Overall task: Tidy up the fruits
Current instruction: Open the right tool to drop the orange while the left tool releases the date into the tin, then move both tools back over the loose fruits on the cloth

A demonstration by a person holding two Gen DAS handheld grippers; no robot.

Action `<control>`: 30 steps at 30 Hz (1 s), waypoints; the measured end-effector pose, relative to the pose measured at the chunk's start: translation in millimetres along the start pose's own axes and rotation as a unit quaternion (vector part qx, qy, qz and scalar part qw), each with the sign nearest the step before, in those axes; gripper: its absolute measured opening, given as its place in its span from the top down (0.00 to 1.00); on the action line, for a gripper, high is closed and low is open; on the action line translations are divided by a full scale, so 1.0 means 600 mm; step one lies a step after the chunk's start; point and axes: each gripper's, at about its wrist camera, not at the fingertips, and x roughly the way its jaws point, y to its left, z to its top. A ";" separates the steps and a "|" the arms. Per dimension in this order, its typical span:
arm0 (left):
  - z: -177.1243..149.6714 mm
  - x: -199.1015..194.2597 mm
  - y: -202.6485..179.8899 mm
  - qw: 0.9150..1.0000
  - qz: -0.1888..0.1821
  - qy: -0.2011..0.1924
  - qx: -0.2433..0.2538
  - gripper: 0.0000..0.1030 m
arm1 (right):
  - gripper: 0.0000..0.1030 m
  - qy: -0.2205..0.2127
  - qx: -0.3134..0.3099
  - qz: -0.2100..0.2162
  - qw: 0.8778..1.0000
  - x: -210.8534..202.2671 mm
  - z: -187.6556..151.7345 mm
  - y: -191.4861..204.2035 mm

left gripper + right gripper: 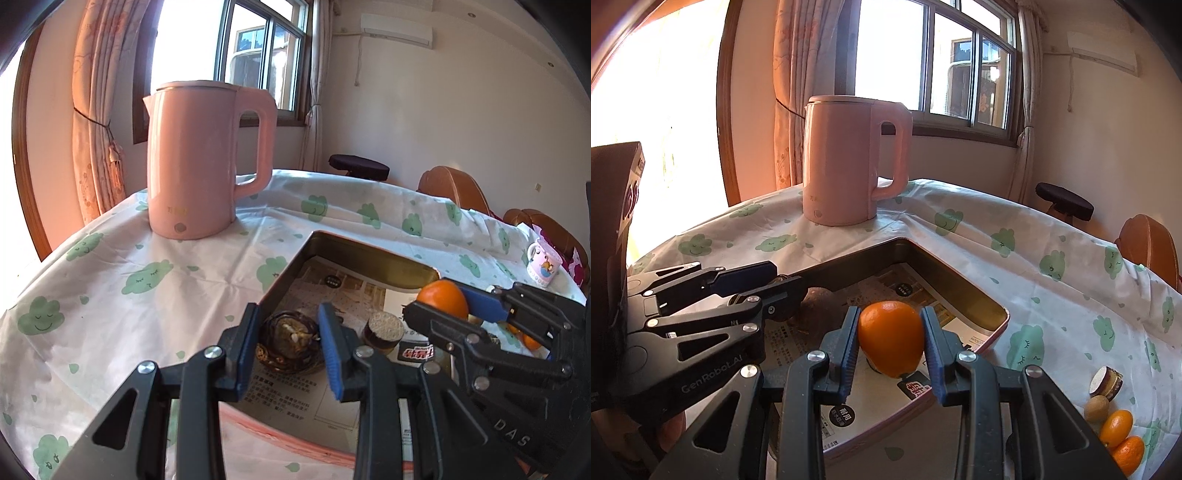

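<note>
Both wrist views close, angled down over tin tray; right view from right; share kettle, window.

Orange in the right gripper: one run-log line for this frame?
right gripper: shut on orange, over tin tray | left gripper: shut on dark fruit | loose fruits: on tablecloth

The electric kettle was pink, the tablecloth white with green smiling clouds, the mandarin orange orange, the curtain peach.
</note>
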 end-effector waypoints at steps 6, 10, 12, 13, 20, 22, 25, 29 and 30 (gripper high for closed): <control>-0.002 0.005 0.002 1.000 0.003 0.005 0.001 0.67 | 0.66 0.014 -0.002 0.005 1.000 0.014 -0.006 0.006; -0.003 0.007 0.003 1.000 0.007 0.006 0.002 0.65 | 0.66 0.022 -0.004 0.008 1.000 0.020 -0.009 0.010; -0.005 0.008 0.002 1.000 0.008 0.007 0.003 0.65 | 0.66 0.027 -0.003 0.011 1.000 0.024 -0.012 0.011; -0.006 0.009 0.002 1.000 0.008 0.009 0.004 0.64 | 0.66 0.029 -0.003 0.014 0.999 0.026 -0.013 0.011; -0.007 -0.002 0.001 1.000 0.013 -0.005 0.004 0.30 | 0.50 0.037 0.002 0.026 0.999 0.033 -0.021 0.010; -0.006 -0.008 -0.004 1.000 0.011 -0.013 0.007 0.29 | 0.49 0.035 0.002 0.025 0.999 0.031 -0.022 0.012; -0.003 -0.015 -0.005 1.000 0.006 -0.017 0.004 0.29 | 0.49 0.031 0.002 0.021 0.999 0.021 -0.025 0.011; 0.001 -0.021 -0.003 1.000 0.002 -0.025 -0.010 0.24 | 0.45 0.019 0.009 0.003 1.000 -0.006 -0.033 -0.010; 0.001 -0.022 -0.006 1.000 -0.001 -0.025 -0.012 0.24 | 0.45 0.015 0.014 -0.002 1.000 -0.016 -0.036 -0.021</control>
